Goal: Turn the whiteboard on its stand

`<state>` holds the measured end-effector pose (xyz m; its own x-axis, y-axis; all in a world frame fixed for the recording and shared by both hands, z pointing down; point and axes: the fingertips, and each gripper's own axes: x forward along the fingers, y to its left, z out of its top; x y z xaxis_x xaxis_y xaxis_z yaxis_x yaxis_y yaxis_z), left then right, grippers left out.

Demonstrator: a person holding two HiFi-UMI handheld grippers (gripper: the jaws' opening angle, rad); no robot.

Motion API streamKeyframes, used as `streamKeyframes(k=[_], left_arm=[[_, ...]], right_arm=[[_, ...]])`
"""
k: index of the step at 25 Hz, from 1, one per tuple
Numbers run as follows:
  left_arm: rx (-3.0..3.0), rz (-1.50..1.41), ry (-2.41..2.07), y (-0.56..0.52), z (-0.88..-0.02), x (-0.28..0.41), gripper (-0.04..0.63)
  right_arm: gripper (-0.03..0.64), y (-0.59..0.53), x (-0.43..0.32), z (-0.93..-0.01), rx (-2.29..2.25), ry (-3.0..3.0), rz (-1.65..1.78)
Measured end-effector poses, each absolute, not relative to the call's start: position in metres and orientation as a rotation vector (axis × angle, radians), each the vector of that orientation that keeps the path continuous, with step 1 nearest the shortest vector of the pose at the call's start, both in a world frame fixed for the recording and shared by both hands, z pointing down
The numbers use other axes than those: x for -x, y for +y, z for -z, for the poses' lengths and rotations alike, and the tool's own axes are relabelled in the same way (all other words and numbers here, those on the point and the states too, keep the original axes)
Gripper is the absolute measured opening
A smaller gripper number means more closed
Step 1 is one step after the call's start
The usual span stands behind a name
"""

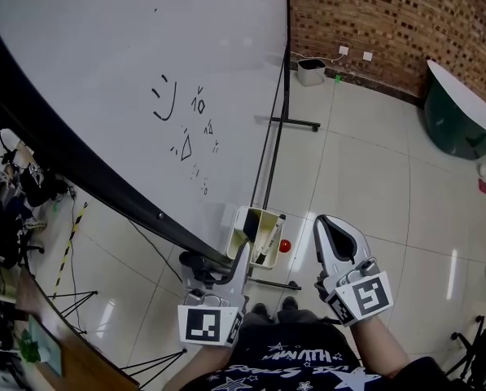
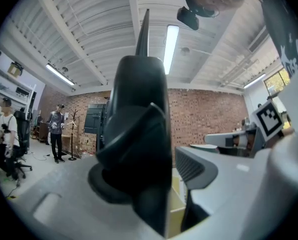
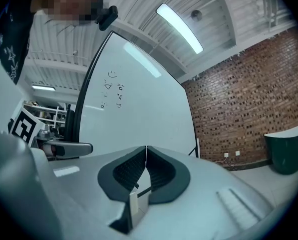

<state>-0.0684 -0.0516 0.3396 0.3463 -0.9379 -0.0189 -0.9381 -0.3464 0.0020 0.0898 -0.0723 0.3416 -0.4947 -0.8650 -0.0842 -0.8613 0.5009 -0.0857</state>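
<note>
Close before the person, the left gripper (image 1: 218,261) is standing open around the black edge of the whiteboard (image 1: 129,63), one pad clear of it. The right gripper (image 1: 329,226) is hanging alongside, jaws together and empty. Just beyond, a yellow tray (image 1: 255,226) and red ball (image 1: 285,245) are sitting near the board's corner. Farther off, a bin (image 1: 311,71) is resting by the brick wall (image 1: 389,15).

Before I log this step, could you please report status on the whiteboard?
Left gripper open, board's frame between jaws. Right gripper shut, empty. Whiteboard tilted on stand. Yellow tray close by lower corner.
</note>
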Motion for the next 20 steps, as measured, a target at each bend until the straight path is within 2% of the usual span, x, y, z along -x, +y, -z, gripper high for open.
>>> streamKeyframes(k=[4,8,15,17,20], left_arm=[[2.568,-0.004,1.761,-0.051,-0.341,0.068,0.261],[2.484,0.011,1.814,-0.044,-0.340,0.079,0.347],[2.551,0.026,1.831,-0.020,-0.355,0.075,0.380],[2.571,0.010,1.820,-0.012,-0.359,0.073,0.431],[2.567,-0.004,1.830,-0.001,-0.358,0.076,0.435]], right_arm=[[0.009,-0.068,-0.084,-0.344,1.487,2.636,0.055],[0.009,-0.064,-0.083,-0.344,1.470,2.637,0.060],[0.009,-0.057,-0.078,-0.342,1.454,2.646,0.038],[0.009,-0.056,-0.078,-0.341,1.459,2.643,0.040],[0.009,-0.053,-0.080,-0.342,1.470,2.634,0.049]])
